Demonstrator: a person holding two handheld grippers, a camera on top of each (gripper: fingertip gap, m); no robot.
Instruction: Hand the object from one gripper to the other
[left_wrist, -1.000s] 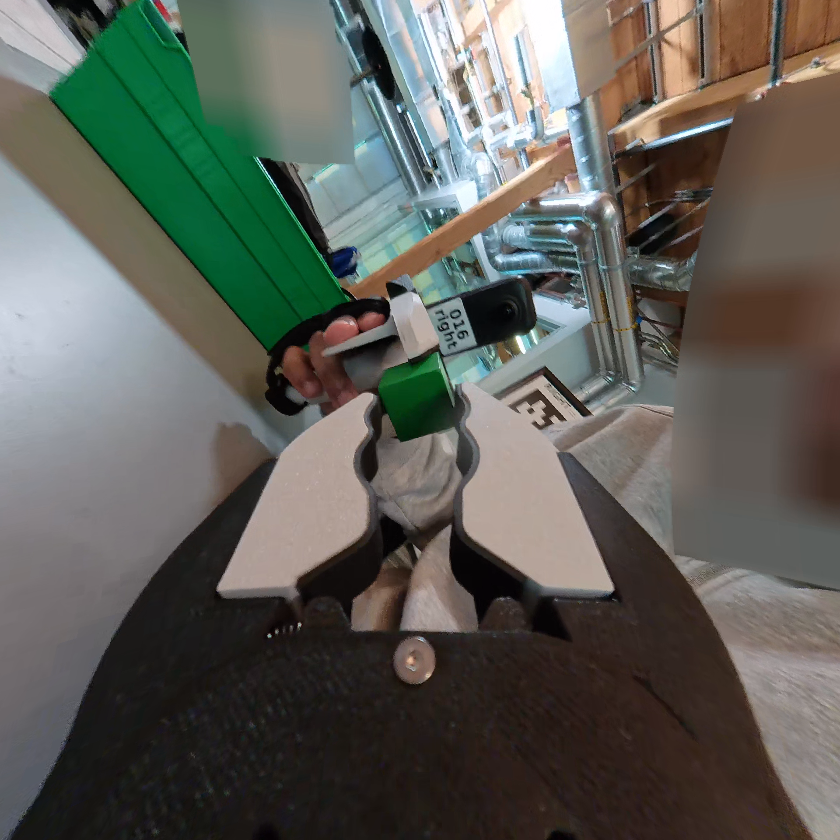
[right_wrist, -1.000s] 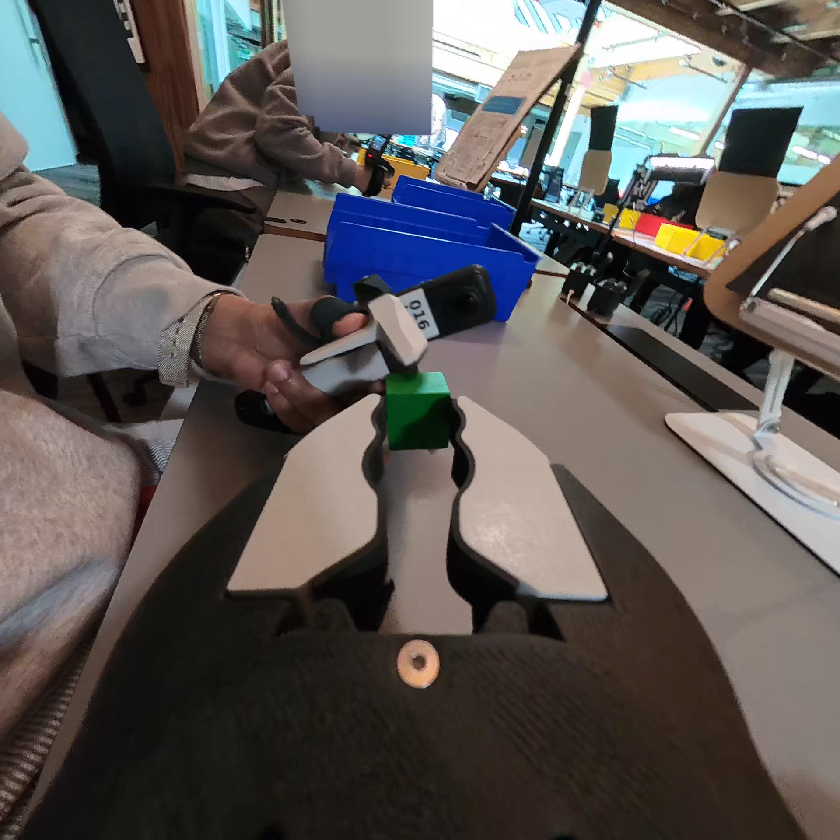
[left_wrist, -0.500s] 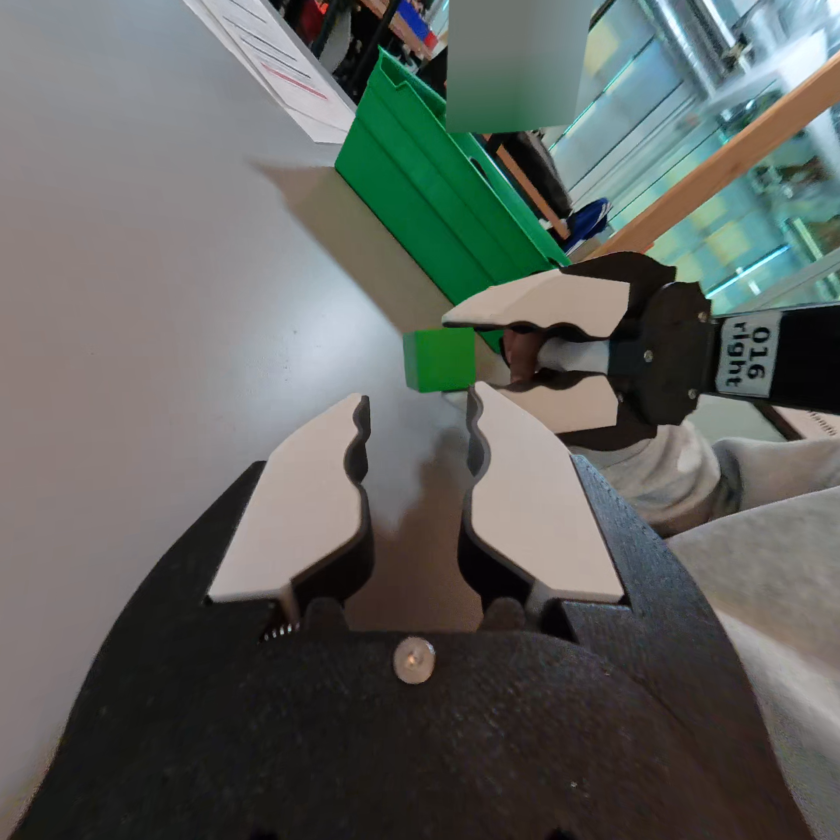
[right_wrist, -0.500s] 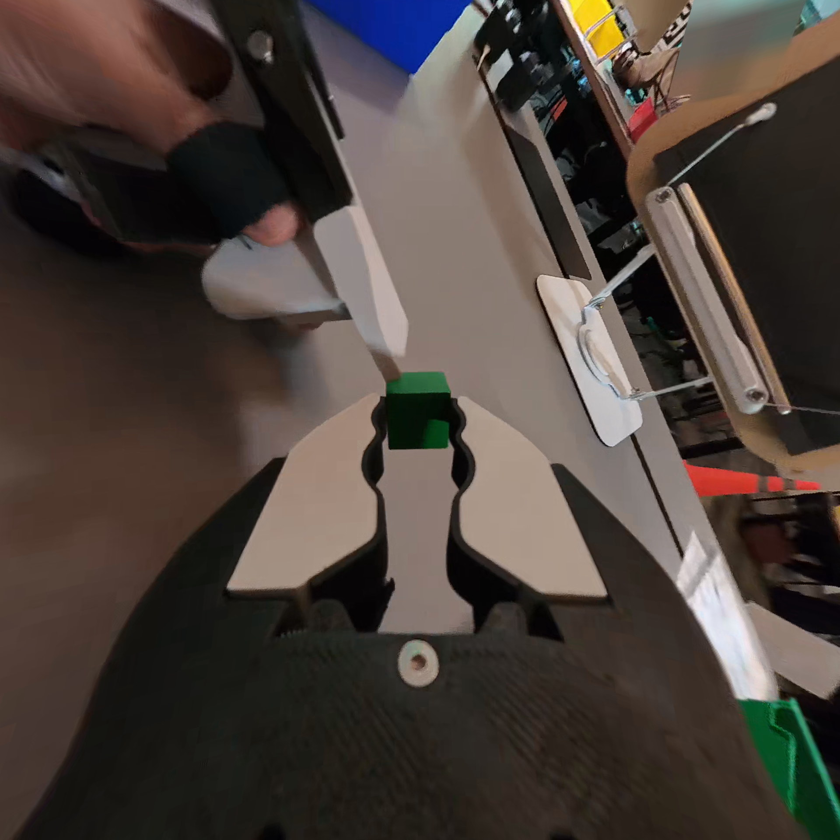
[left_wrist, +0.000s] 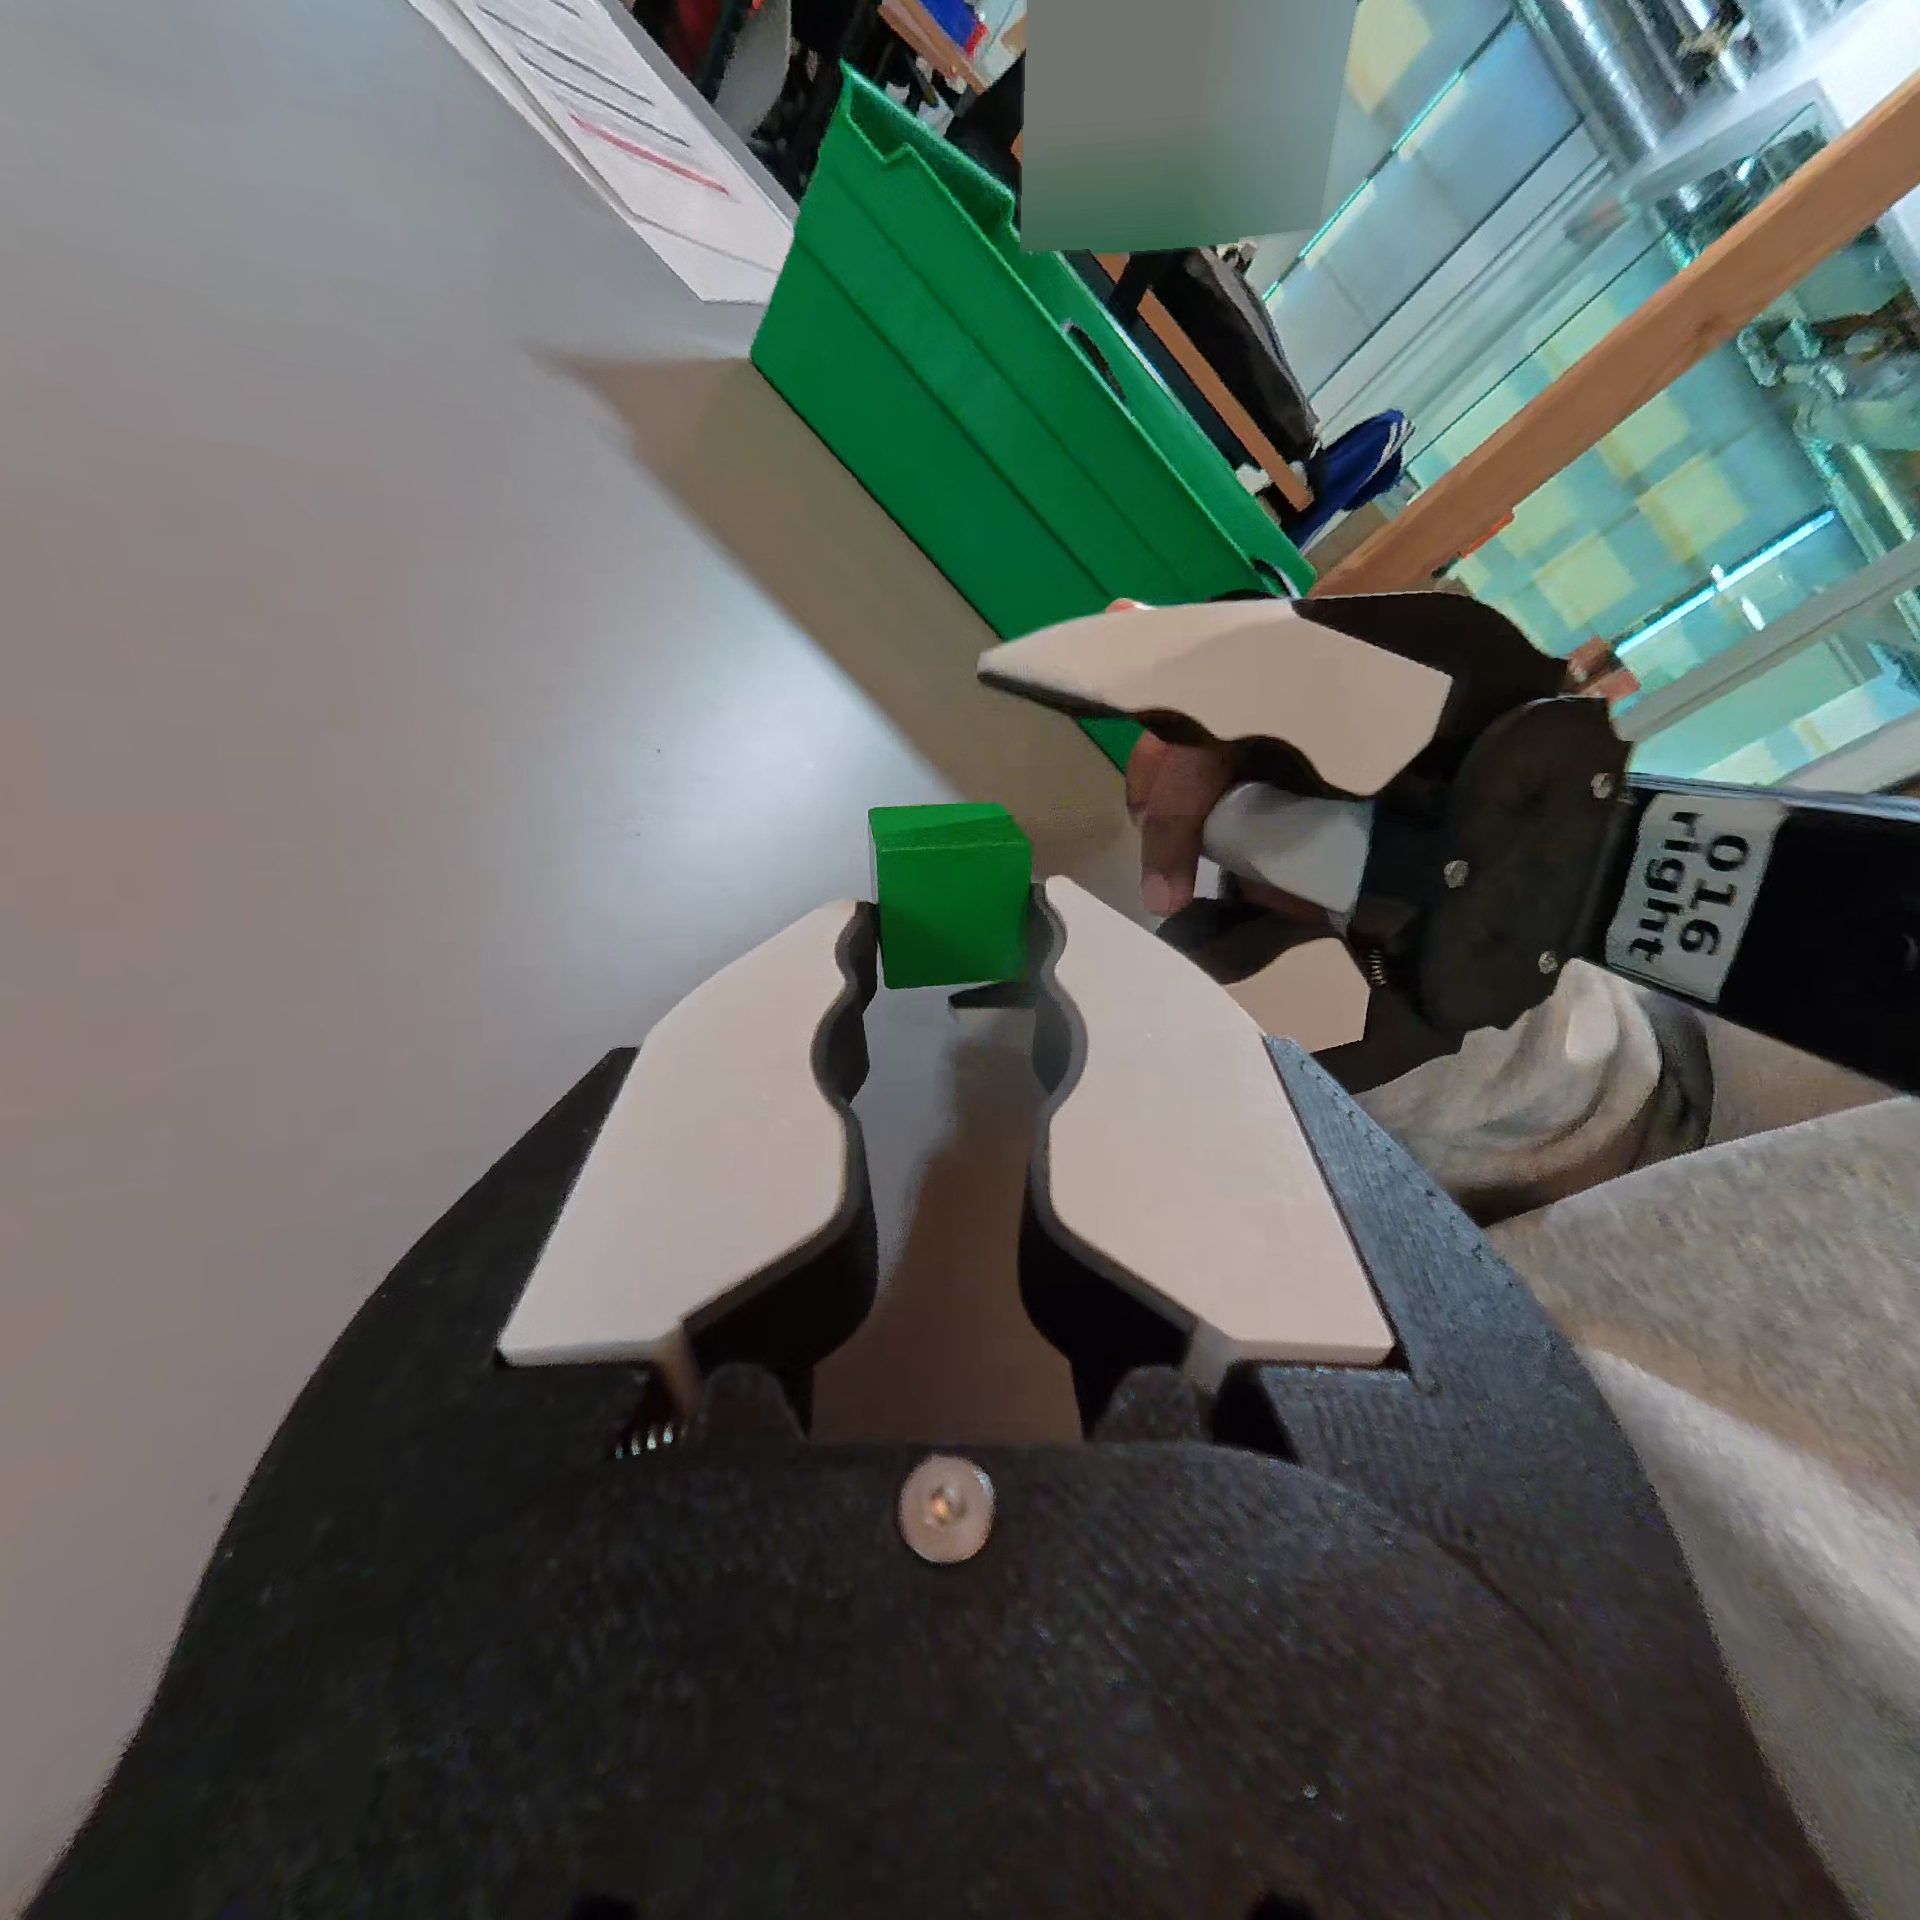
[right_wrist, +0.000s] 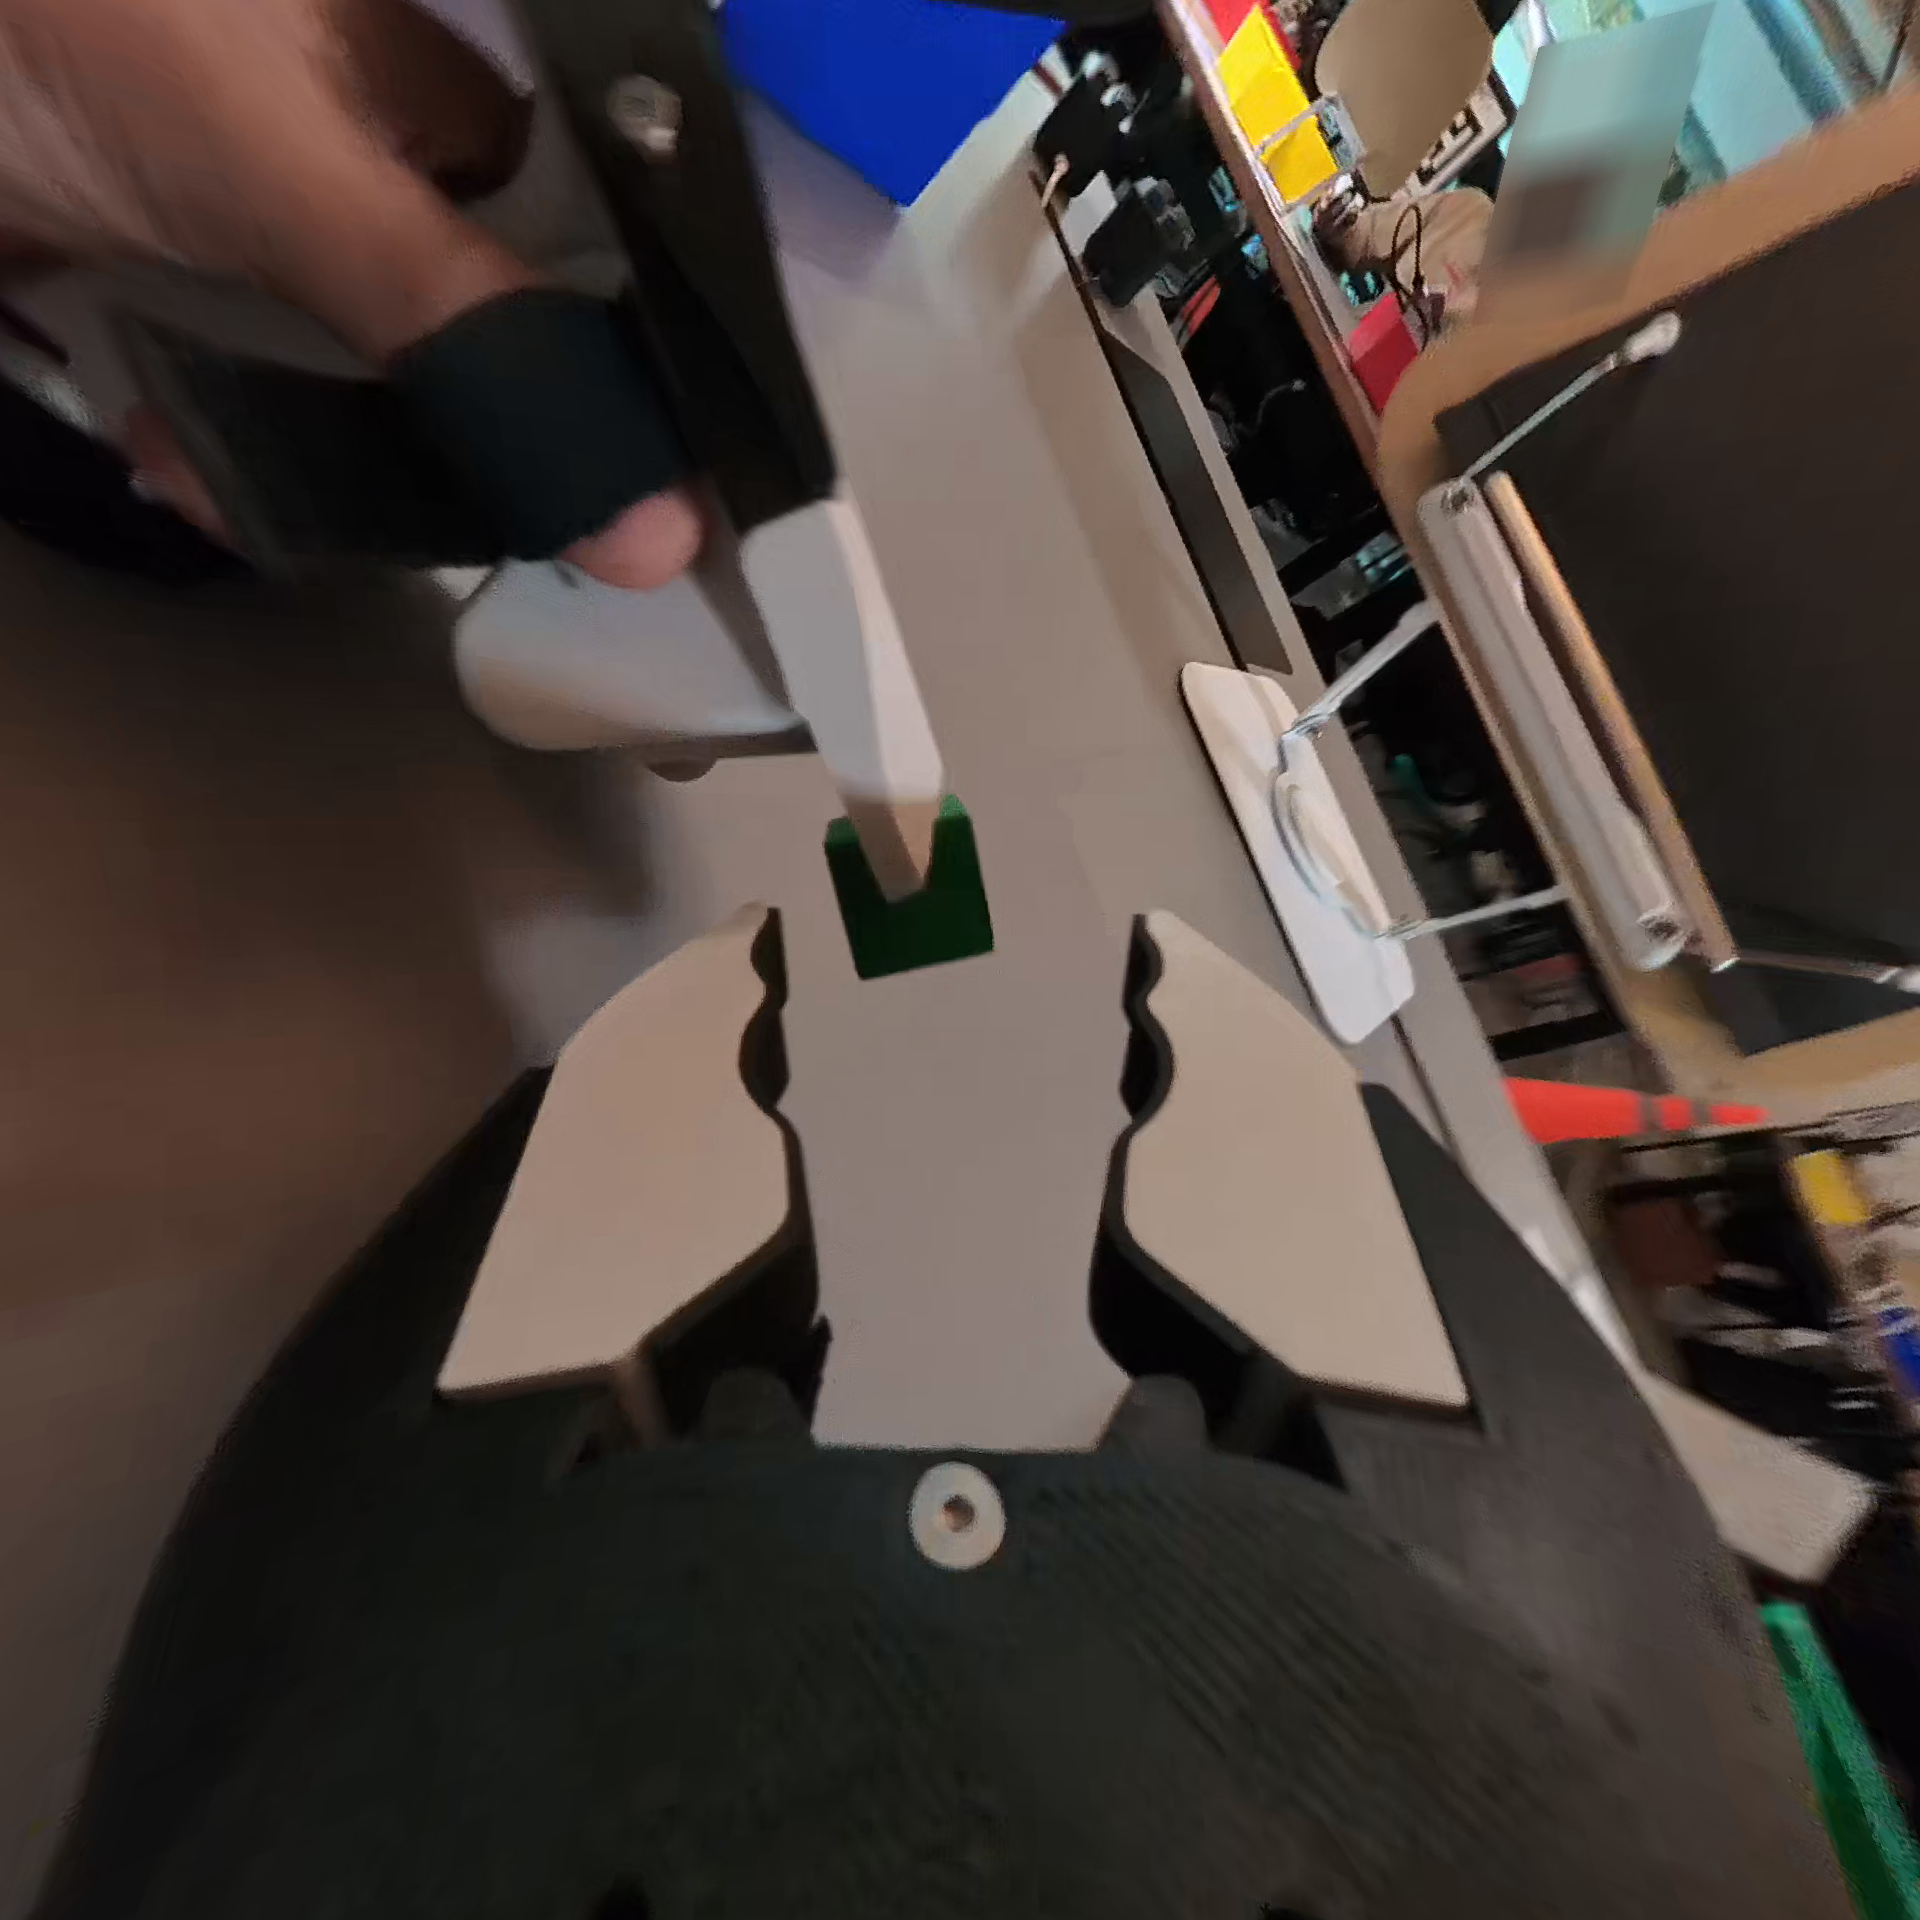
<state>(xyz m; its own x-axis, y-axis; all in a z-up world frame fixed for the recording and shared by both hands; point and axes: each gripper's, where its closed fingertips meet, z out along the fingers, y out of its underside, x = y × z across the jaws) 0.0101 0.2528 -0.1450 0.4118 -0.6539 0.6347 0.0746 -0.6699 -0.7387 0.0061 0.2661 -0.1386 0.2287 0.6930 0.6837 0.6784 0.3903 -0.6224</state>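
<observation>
The left gripper's (left_wrist: 951, 920) jaws pinched the small green wooden cube (left_wrist: 948, 899) at their tips. The right gripper's (right_wrist: 954, 940) jaws stood spread wide, just short of the cube and clear of it. Beyond the cube lay the plain grey surface (left_wrist: 312, 623), and farther behind it a green plastic bin (left_wrist: 987, 395).

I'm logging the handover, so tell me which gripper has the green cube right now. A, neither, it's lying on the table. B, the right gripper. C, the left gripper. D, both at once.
C: the left gripper has its fingers closed on the green cube, while the right gripper is open, its fingers clear of the cube.
</observation>
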